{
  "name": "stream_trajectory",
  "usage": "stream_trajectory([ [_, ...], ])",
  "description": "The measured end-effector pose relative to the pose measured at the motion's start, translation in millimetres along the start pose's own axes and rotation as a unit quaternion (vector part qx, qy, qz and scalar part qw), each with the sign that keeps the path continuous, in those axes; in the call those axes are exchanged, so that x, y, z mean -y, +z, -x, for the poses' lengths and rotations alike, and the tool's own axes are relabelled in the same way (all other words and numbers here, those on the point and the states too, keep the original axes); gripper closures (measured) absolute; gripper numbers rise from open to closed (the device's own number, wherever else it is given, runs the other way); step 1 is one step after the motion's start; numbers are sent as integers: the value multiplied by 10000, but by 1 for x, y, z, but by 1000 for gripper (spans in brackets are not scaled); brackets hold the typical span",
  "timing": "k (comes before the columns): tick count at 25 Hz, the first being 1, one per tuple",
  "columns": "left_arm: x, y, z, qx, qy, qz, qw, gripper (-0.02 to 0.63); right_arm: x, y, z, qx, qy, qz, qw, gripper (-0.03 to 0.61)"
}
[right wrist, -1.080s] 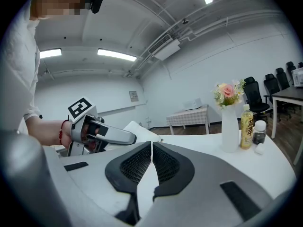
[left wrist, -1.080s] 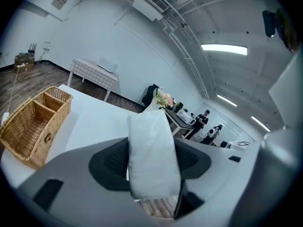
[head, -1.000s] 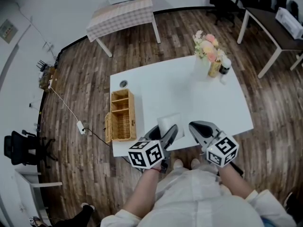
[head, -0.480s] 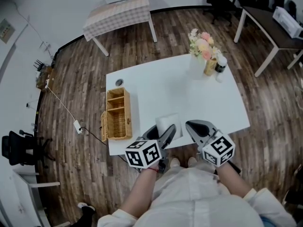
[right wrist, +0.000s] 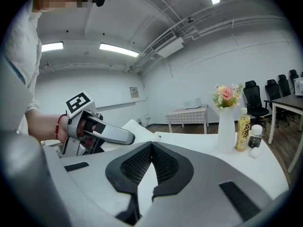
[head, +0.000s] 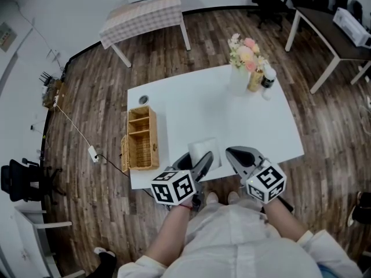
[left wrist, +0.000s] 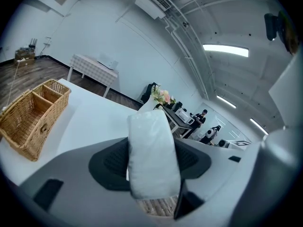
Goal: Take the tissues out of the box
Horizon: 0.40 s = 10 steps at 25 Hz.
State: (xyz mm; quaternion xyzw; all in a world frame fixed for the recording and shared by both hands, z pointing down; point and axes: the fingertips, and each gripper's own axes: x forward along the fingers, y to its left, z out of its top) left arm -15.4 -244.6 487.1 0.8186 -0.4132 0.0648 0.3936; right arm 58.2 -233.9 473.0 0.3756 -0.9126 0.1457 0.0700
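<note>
Left tongs [left wrist: 152, 159] clamped on white tissue pack [left wrist: 149, 131], one pad on each broad side (soft, plastic-wrapped look). Pack stands between pads over near edge of desk [head: 191, 106]; resting or lifted, cannot tell. Right tongs [right wrist: 151, 148] pinched together, nothing in them, just right of pack, not touching it. Farther out, at left edge of desk: wicker basket [head: 141, 138]. Far right corner: vase of flowers [head: 239, 74], yellow bottle [head: 255, 81] beside it. Beyond: second desk with checked cloth [head: 142, 17].
</note>
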Motion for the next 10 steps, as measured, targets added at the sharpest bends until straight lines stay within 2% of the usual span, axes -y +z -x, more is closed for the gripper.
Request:
stream_trajectory([
  [10, -2, -3, -2, 18, 57, 96, 9999, 360, 2, -2, -2, -43, 46, -39, 10000, 548],
])
